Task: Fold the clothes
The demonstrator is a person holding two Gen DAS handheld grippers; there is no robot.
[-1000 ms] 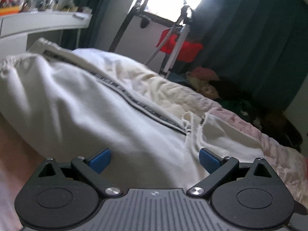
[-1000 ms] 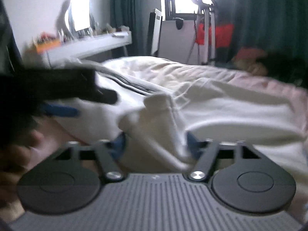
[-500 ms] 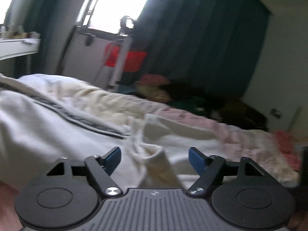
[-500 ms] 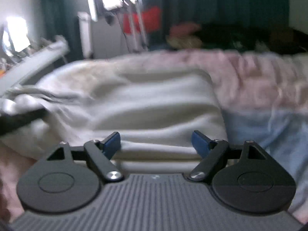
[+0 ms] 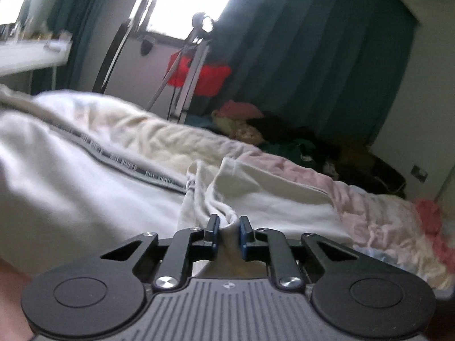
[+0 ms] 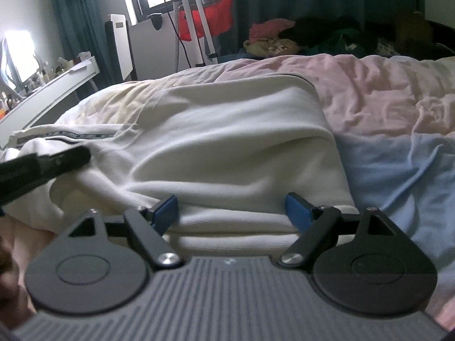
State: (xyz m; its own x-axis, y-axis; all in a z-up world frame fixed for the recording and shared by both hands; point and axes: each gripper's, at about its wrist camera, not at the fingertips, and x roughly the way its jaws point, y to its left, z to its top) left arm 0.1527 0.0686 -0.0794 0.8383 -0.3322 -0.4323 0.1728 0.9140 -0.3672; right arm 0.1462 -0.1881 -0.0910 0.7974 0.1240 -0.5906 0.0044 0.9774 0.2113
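Left wrist view first: the left gripper (image 5: pixel 229 231) has just been closing, and its blue-padded jaws are now pinched on a bunched ridge of the cream-white knit garment with the dark patterned stripe (image 5: pixel 85 176). That garment is spread over the rumpled pink and pale-blue bedspread (image 5: pixel 378 221), with the pinched bit at its near edge.

Right wrist view: the right gripper (image 6: pixel 231 213) has its jaws spread wide, with the garment's thick folded hem (image 6: pixel 236 224) sitting between them but not squeezed. The left gripper's dark finger (image 6: pixel 48 160) pokes in from the left, onto the cloth.

So I'd say this is the grab stage of a fold: one side caught, the other not yet. Next up, the right one probably needs to clamp the hem, then both lift and carry the edge across evenly so nothing bunches.
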